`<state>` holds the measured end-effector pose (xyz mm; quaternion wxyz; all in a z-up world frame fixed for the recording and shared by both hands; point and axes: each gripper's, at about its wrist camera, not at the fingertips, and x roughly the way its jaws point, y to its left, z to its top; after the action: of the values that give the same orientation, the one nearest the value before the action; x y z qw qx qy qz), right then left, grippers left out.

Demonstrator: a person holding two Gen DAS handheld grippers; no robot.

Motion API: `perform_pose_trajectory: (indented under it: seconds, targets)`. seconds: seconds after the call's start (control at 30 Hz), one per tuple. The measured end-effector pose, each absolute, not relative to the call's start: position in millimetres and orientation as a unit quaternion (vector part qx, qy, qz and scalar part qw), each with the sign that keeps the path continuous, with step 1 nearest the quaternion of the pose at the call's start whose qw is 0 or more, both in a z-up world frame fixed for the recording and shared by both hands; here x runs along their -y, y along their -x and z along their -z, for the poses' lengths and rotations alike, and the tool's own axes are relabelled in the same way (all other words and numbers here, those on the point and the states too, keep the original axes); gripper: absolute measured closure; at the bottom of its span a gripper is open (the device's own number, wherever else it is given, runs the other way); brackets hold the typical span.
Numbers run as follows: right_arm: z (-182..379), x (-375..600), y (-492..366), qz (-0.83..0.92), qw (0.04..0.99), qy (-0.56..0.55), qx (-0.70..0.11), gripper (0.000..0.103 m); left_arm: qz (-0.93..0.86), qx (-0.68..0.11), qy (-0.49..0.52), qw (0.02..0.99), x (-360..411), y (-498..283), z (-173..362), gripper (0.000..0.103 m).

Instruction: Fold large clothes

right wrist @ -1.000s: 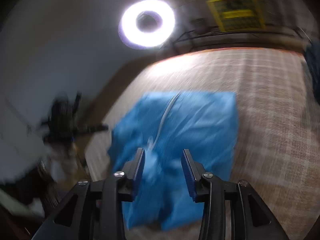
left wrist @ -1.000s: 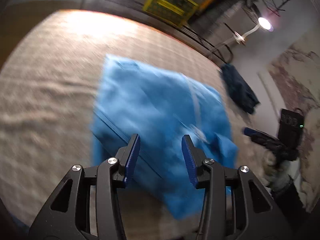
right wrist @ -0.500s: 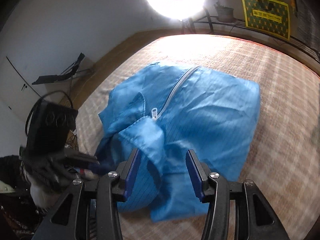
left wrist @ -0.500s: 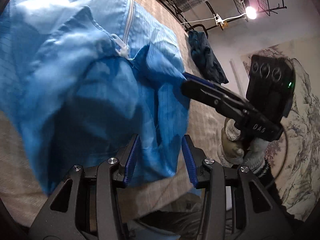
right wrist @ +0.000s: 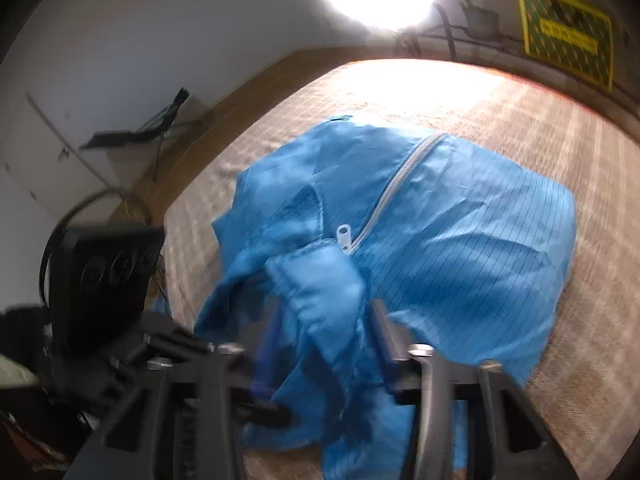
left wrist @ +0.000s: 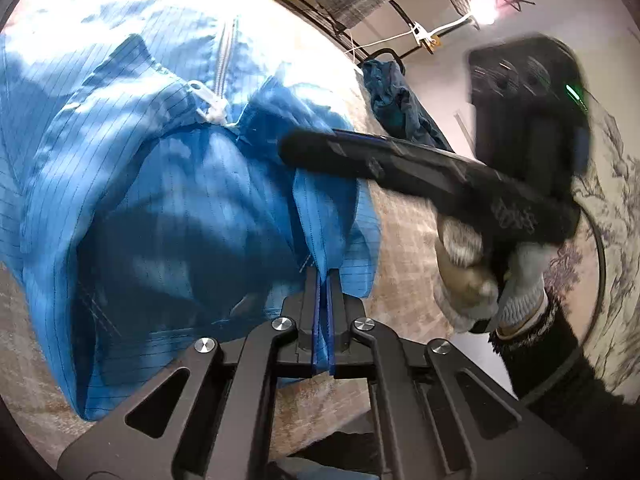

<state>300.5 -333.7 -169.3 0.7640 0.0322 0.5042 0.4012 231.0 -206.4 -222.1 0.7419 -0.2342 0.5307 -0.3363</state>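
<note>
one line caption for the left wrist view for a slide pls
Left gripper pinches an edge of the blue zip-up garment on the beige patterned surface while the right gripper reaches in over it.

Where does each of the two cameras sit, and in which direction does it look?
Left wrist: on the left gripper, looking down over the blue zipped garment; its jaws are shut on a fabric edge; the right gripper and gloved hand show.
Right wrist: on the right gripper, jaws closing around a fold; the left gripper's body shows at left.
Shared: garment, beige woven surface.
</note>
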Motion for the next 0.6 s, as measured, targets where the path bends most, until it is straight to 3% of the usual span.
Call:
perform_pose_trajectory:
  seconds: [0.1,0.2,0.23,0.5,0.6]
  targets:
    - [185.3,355.2,-320.1,-0.410,0.730,-0.154,-0.524,0.095,0.338,-0.531,0.223,0.744,206.1,-225.3,224.8,0.103]
    - [211.0,390.6,-333.8,-0.396,0.686,-0.304,-0.529,0.095,0.341,-0.540,0.208,0.741,210.7,-217.0,232.3,0.103]
    - [212.9,395.7,-334.8,-0.390,0.688,-0.309,-0.528,0.095,0.342,-0.543,0.204,0.739,212.5,-214.7,235.1,0.103]
    - [192.3,382.0,-319.0,-0.305,0.778,-0.120,-0.536,0.097,0.351,-0.552,0.202,0.729,218.7,-213.6,234.6,0.103]
    - [175.2,380.9,-306.2,-0.290,0.798,-0.104,-0.517,0.095,0.362,-0.554,0.194,0.724,213.7,-213.9,221.8,0.103]
